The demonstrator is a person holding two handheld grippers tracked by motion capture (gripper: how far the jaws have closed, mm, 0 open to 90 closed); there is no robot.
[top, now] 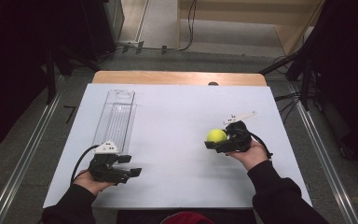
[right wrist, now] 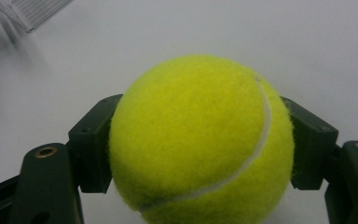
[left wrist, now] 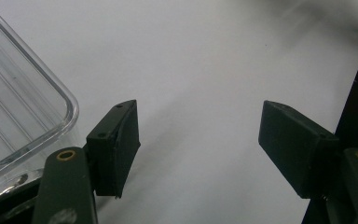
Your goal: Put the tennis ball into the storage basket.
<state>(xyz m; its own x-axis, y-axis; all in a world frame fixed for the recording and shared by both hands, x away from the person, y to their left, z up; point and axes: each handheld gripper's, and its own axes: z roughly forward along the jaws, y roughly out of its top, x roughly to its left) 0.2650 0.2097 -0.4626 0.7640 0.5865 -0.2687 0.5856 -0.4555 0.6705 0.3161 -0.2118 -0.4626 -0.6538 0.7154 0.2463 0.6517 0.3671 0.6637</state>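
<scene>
The right hand-held gripper (top: 221, 140) is clamped on the tennis ball (top: 217, 135) above the counter (top: 177, 112); it likely needs a steady squeeze toward the clear tray (top: 116, 114). The left hand-held gripper (top: 126, 168) gapes empty beside that tray.

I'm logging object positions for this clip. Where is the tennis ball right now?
The tennis ball sits clamped between the right gripper's jaws, over the right half of the white table, well apart from the clear tray.
</scene>
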